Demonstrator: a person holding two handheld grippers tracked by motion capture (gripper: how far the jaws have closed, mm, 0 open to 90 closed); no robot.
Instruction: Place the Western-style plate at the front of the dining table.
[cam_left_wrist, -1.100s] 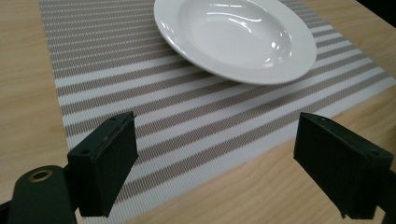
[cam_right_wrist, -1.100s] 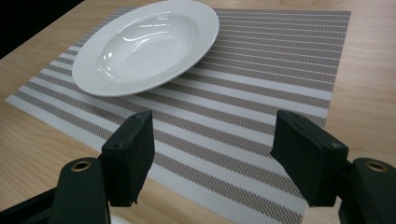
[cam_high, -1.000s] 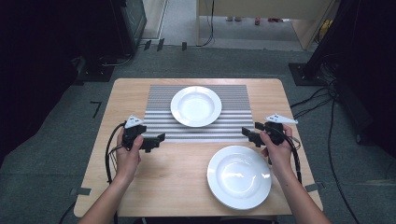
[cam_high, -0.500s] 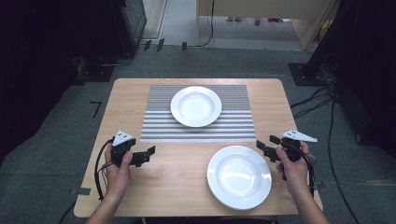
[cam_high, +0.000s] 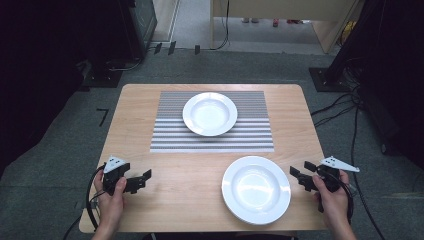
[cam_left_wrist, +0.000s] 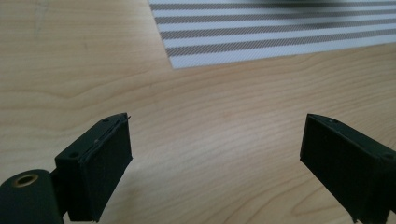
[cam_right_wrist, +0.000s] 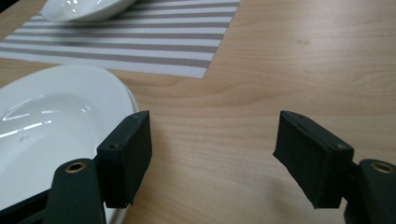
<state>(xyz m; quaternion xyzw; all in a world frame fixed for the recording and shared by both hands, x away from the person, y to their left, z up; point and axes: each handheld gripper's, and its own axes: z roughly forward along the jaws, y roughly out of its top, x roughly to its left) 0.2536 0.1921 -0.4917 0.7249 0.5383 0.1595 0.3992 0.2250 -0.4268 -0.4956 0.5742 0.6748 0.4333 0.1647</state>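
A person seated at a light wooden table (cam_high: 150, 200) holds a two-jaw gripper in each hand, both low over the near edge of the tabletop. The left gripper (cam_high: 141, 181), in the left hand (cam_high: 111, 200), sits at the near left corner with its jaws spread wide and nothing between them — in the left gripper view the two black pads frame bare wood, and the corner of a grey-and-white striped placemat (cam_left_wrist: 280, 32) lies ahead of and slightly right of the jaws.

The right gripper (cam_high: 300, 176), in the right hand (cam_high: 331, 200), sits at the near right corner, its jaws likewise wide apart and empty. A white plate (cam_high: 256, 189) rests on the bare wood just beside this gripper, on the side toward the other hand; in the right gripper view its rim (cam_right_wrist: 56, 121) runs behind the left-hand pad, though whether pad and rim touch cannot be told. The open gap between the jaws shows only wood grain.

A second white plate (cam_high: 210, 113) stands well ahead of both grippers on the far part of the striped placemat, near the table's centre line; from the right gripper it shows as a shallow dish at the upper left — well apart from the jaws. Black cables trail from each gripper past the hands.
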